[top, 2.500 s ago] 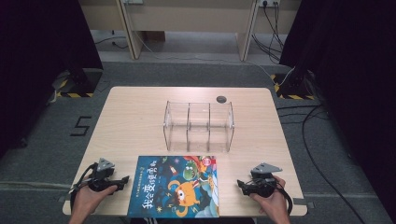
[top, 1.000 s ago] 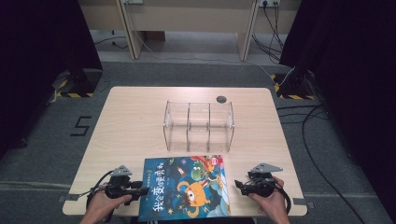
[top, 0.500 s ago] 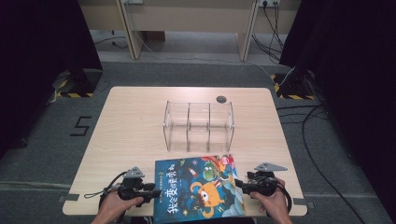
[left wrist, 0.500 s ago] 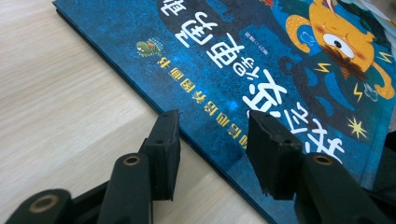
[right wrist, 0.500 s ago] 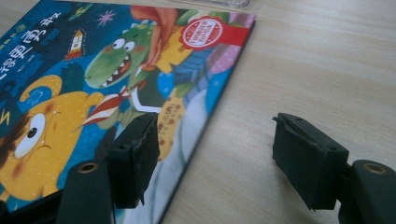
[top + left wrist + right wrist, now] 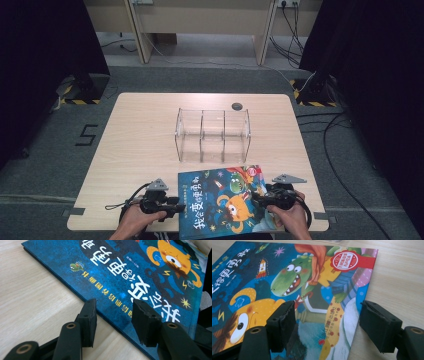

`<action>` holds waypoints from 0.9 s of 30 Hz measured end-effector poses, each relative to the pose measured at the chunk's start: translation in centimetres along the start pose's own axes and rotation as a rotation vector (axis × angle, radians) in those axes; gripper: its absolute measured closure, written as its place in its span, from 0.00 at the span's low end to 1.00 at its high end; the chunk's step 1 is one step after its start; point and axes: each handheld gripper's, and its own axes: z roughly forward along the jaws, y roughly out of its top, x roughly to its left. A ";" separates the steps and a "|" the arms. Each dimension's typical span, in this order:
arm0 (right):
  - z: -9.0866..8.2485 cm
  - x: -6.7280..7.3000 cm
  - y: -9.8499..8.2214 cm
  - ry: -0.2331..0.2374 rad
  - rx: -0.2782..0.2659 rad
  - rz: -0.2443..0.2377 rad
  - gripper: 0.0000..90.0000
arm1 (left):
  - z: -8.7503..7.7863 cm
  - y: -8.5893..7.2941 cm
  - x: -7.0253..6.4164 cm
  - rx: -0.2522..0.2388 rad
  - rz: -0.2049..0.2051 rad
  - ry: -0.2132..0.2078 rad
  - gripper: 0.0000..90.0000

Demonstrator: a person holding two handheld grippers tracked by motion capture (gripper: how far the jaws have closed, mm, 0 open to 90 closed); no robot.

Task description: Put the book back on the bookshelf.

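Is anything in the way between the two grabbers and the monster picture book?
Nothing visible is. The left gripper has its jaws standing astride the edge of the blue hardcover picture book, open. The right gripper straddles the opposite edge, also open, its jaws having just been opening. Only bare light wooden table lies around the book.

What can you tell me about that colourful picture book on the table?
The picture book is a thin hardback with a glossy dark blue cover showing a green dinosaur, an orange creature, white Chinese lettering and a red round sticker. It lies flat and closed, turned askew, at the near edge of the wooden table, in front of a clear plastic rack. A gripper flanks each side edge.
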 end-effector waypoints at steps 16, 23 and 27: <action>-0.7 -1.0 -1.2 0.076 -0.137 0.407 0.32 | 0.4 -0.2 -0.6 -0.033 0.000 0.021 0.56; -1.4 -1.4 -2.6 0.224 -0.161 0.608 0.35 | 0.3 -0.3 -0.4 -0.044 -0.010 0.022 0.54; -1.7 -1.0 -2.6 0.220 -0.163 0.512 0.47 | 0.2 -0.2 -0.3 -0.042 -0.009 0.018 0.55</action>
